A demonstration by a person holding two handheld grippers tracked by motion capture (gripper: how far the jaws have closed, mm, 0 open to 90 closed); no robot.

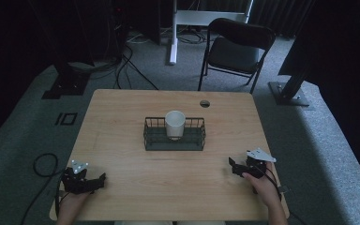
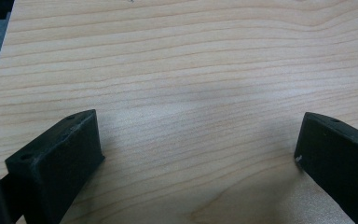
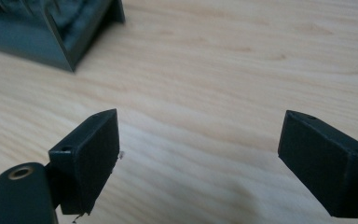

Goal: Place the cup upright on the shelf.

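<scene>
A white cup [image 1: 175, 124] stands upright inside a black wire basket [image 1: 151, 137] at the middle of the wooden table [image 1: 122, 112]. My left gripper [image 1: 102, 178] rests low at the table's near left corner, held by a hand, its jaws wide apart over bare wood [image 2: 196, 135]. At the near right my right gripper [image 1: 231, 164] points toward the basket and is open too, with nothing between its fingers [image 3: 198, 135]. A corner of the basket [image 3: 60, 32] shows at the top left of the right gripper view.
A black folding chair [image 1: 236, 49] stands on the grey carpet behind the table. A round cable hole [image 1: 205, 103] sits near the table's far edge. Cables [image 1: 44, 164] lie on the floor to the left, and black stand bases [image 1: 288, 91] flank the table.
</scene>
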